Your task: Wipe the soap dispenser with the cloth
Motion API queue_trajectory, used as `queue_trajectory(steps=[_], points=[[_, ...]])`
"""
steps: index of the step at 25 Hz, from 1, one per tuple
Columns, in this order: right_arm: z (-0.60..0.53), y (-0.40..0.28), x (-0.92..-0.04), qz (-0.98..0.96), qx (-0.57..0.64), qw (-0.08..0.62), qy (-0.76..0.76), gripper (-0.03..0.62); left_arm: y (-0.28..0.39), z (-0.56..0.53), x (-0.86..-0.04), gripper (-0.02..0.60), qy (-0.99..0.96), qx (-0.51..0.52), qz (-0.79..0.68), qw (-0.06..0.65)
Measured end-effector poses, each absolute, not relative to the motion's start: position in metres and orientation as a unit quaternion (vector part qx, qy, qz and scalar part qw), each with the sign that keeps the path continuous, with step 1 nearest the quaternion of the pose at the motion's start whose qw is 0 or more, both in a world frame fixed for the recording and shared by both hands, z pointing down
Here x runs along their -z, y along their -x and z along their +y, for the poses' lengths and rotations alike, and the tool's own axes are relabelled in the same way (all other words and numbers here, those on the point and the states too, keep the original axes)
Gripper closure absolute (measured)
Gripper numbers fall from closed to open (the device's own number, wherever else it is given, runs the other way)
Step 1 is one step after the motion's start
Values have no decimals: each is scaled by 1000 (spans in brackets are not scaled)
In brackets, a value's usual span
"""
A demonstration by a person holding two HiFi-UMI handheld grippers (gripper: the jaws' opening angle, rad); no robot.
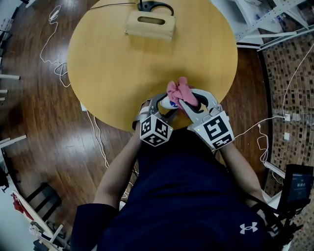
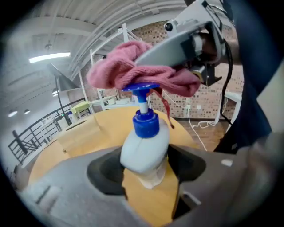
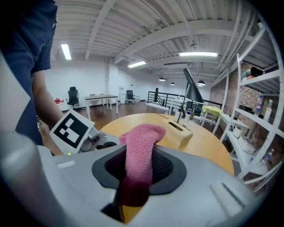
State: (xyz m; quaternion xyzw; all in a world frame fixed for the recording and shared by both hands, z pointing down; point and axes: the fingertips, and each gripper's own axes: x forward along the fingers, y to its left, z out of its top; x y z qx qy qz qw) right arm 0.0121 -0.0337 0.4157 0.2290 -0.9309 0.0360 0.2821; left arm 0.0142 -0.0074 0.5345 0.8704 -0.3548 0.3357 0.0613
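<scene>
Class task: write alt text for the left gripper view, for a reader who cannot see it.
The left hand-held gripper clamps a white soap dispenser with a blue pump. The right hand-held gripper holds a pink cloth over the pump head, above a round wooden table.

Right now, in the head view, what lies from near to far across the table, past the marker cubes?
Pink cloth → bare stretch of the round table → wooden block with a slot → black looped handle at the far edge.
</scene>
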Motion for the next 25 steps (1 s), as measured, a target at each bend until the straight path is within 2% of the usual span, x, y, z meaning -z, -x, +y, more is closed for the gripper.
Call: queue_trajectory(steps=[2, 4, 7, 11, 14, 18, 20, 23, 25], points=[[-53, -35, -427, -911, -46, 309, -269, 493, -13, -7, -536, 288, -869, -336, -357, 63], [-61, -44, -422, -908, -58, 299, -287, 491, -14, -7, -538, 288, -869, -338, -356, 64], [-39, -9, -392, -936, -48, 249, -242, 491, -13, -9, -538, 288, -869, -339, -355, 65], [-10, 20, -408, -941, 0, 282, -186, 491, -13, -9, -538, 290, -868, -340, -355, 64], [-21, 3, -412, -939, -20, 267, -216, 491, -15, -10, -538, 291, -868, -339, -357, 63], [-46, -36, -435, -909, -40, 310, -276, 493, -14, -8, -540, 293, -867, -338, -360, 66], [-53, -45, -429, -907, -54, 297, -292, 493, -14, -8, -540, 293, -867, -340, -358, 67], [-40, -15, -390, -935, -34, 242, -258, 493, -12, -8, -541, 293, -867, -341, -356, 67], [-19, 13, -386, -945, -3, 252, -208, 493, -10, -7, -541, 295, -866, -342, -358, 68]])
